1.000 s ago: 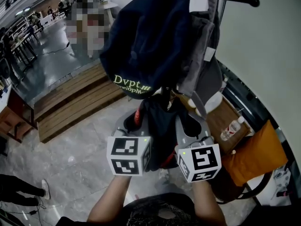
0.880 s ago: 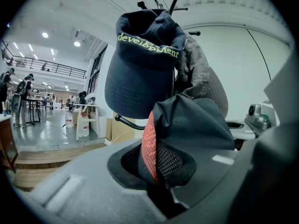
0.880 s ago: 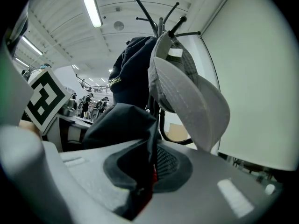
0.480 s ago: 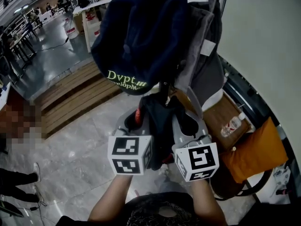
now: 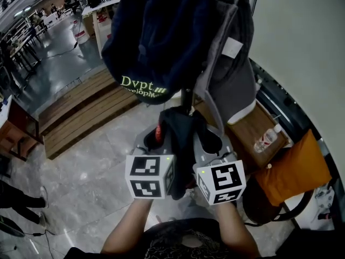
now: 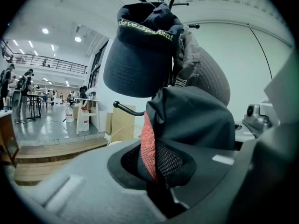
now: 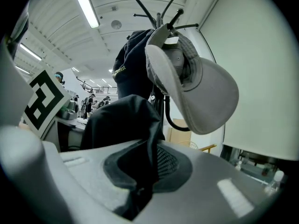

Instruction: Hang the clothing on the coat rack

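- Black garment [image 5: 180, 136] is clenched by left gripper [image 5: 152, 143] and right gripper [image 5: 211, 143] alike.
- Coat rack hooks [image 7: 159, 14] are seen above and ahead of both; neither judged nearer.

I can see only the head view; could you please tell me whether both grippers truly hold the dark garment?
Observer: Yes; the left gripper view shows the left gripper shut on the dark garment, at a red mesh strip.
Operator: Thanks, and the right?
Observer: The right gripper is shut on plain black fabric of it.
Operator: Is any prong free?
Observer: The right gripper view shows bare prongs at the top of the coat rack, above the grey cap.
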`<action>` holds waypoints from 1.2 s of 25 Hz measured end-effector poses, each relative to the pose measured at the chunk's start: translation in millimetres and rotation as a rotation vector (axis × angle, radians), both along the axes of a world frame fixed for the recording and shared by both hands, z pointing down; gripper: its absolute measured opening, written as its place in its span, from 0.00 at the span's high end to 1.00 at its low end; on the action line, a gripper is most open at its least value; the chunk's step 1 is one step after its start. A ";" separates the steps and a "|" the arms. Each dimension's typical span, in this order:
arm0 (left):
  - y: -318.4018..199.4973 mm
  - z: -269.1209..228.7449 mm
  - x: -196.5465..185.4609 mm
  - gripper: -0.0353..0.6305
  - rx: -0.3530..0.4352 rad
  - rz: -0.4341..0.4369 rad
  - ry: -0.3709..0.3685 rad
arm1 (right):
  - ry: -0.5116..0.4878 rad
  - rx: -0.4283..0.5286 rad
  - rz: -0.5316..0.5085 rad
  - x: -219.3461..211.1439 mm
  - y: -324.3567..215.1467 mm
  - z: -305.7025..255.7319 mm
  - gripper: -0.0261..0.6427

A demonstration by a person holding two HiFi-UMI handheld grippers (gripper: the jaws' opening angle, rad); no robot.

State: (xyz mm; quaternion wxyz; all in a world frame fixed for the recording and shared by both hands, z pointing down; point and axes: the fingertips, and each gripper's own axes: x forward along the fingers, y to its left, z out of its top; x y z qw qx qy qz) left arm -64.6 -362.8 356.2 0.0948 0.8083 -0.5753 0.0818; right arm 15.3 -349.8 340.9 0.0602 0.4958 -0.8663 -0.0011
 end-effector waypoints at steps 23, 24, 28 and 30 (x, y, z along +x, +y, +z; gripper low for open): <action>15.1 23.1 7.0 0.90 -0.031 0.029 -0.015 | 0.010 -0.026 0.004 -4.1 16.6 23.1 0.92; 15.9 23.7 7.1 0.90 -0.033 0.030 -0.016 | 0.009 -0.028 0.005 -4.0 17.3 23.8 0.92; 19.7 26.9 7.0 0.90 -0.043 0.029 -0.017 | 0.005 -0.033 0.006 -4.7 20.4 26.1 0.92; 20.8 27.4 8.1 0.90 -0.041 0.034 -0.023 | 0.005 -0.033 0.006 -5.1 21.1 27.1 0.92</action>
